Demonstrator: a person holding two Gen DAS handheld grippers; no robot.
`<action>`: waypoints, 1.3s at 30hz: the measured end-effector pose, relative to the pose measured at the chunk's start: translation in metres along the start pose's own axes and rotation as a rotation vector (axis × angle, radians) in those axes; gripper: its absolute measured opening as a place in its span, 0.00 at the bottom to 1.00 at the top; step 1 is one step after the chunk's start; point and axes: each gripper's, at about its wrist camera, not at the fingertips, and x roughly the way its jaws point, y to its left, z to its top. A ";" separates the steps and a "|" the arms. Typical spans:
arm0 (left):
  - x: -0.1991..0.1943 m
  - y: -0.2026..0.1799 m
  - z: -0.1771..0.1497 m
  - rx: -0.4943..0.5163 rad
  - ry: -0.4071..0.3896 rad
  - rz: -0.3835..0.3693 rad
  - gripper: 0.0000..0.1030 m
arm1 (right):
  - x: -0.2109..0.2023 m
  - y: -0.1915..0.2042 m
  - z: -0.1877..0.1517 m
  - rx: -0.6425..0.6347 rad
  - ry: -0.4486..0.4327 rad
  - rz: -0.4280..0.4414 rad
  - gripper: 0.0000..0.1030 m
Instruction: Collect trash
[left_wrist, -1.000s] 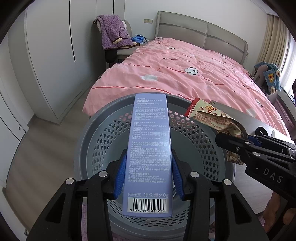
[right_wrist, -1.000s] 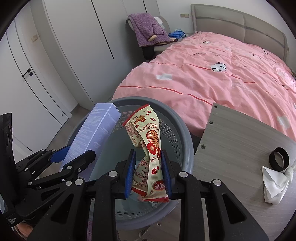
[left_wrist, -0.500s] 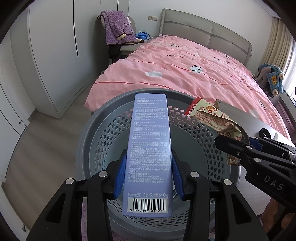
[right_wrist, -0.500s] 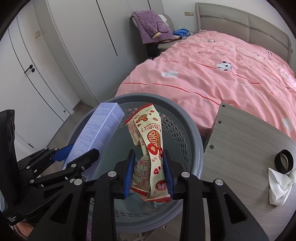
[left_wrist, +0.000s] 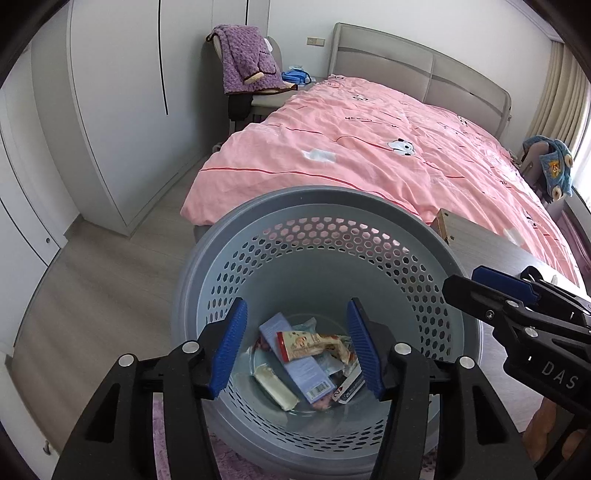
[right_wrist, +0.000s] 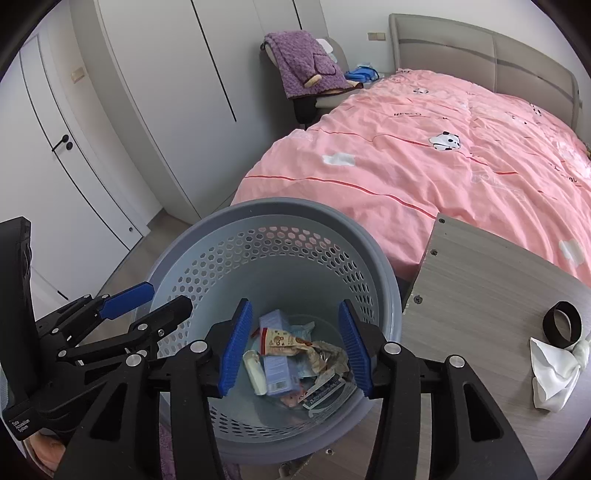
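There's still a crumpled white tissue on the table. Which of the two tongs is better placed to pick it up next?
Probably the right tongs. Both are open and empty over the basket, but the white tissue lies on the table on the right tongs' side, beside a black ring. The left tongs sit farther away.

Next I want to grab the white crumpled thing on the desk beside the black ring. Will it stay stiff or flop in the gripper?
The white crumpled piece probably flops: its folds look soft and limp. It seems light, so a pinch may drag it rather than lift it cleanly.
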 end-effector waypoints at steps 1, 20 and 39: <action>-0.001 0.001 0.000 -0.001 -0.003 0.004 0.54 | 0.000 0.000 0.000 0.000 0.000 0.001 0.48; -0.014 0.004 -0.001 -0.009 -0.038 0.064 0.69 | -0.013 0.001 -0.003 -0.012 -0.028 -0.017 0.63; -0.031 -0.026 0.000 0.038 -0.072 0.074 0.73 | -0.042 -0.031 -0.021 0.040 -0.061 -0.099 0.77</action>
